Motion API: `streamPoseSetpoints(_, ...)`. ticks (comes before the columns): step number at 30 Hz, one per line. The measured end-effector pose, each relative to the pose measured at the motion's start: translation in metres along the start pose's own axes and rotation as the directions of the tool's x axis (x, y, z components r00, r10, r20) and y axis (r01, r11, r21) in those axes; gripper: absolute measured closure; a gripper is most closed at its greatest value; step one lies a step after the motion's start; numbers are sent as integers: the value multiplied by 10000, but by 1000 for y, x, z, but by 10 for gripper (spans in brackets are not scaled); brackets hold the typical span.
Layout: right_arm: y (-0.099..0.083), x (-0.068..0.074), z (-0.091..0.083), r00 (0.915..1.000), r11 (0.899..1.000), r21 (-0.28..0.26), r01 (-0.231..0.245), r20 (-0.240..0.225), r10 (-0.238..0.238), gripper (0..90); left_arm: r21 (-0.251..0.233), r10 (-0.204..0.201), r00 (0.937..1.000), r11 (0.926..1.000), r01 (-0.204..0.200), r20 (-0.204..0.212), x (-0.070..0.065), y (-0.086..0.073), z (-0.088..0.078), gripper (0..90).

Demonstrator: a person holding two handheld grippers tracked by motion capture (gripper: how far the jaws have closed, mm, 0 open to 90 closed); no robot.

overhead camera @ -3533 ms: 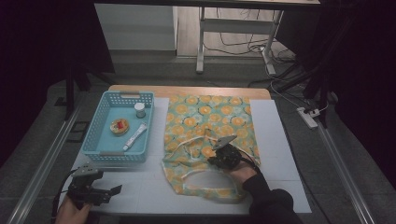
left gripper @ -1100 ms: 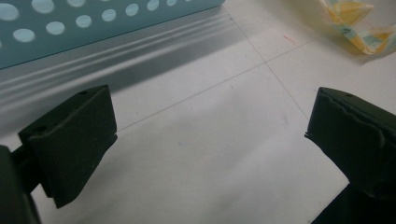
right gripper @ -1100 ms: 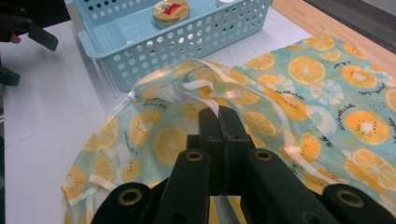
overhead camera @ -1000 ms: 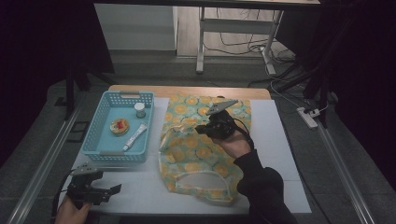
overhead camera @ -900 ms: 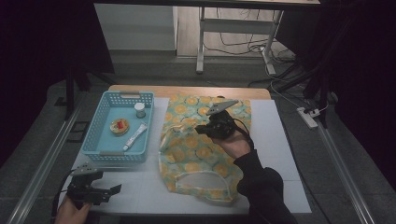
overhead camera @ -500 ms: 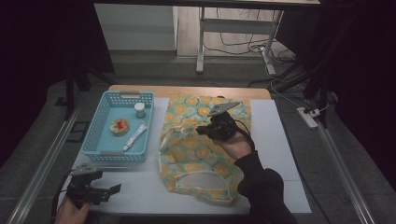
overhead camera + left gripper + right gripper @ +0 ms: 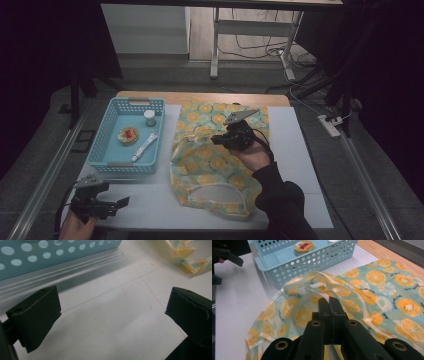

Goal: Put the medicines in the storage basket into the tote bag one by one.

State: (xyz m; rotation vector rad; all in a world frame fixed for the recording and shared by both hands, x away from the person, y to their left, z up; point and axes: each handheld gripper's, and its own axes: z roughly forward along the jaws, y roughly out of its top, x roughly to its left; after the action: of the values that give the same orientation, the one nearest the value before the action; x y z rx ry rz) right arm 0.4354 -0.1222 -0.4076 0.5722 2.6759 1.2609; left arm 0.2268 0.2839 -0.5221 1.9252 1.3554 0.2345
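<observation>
Strap [image 7: 318, 287] pinched in our right gripper [image 7: 329, 301], apron [image 7: 220, 160] long axis toward table's near edge; left gripper [image 7: 117, 204] wide, idle.

Thin printed cloth bag [image 7: 372, 287] with a slight sheen; perforated plastic basket [image 7: 312, 265], smooth; matt white tabletop [image 7: 112, 322], perhaps laminate

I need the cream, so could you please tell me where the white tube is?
In the high view, the white tube lies inside the blue basket at left, beside the round tin.
</observation>
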Motion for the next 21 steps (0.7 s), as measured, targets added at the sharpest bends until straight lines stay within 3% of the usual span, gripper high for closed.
streamPoseSetpoints(8, -1, -1, -1, 10000, 10000, 25, -39, 29, 39, 900, -54, 250, 9995, 9997, -249, 170, -3, 7, -4, 1)
streamPoseSetpoints(18, -1, -3, -4, 10000, 10000, -12, -86, 9, 86, 900, -264, 722, 9926, 9972, -699, 974, -1, 17, -7, 0)
streamPoseSetpoints(21, -1, -4, -4, 10000, 10000, -19, -75, 9, 75, 900, -206, 875, 9939, 9961, -863, 674, -1, 20, -7, 0)
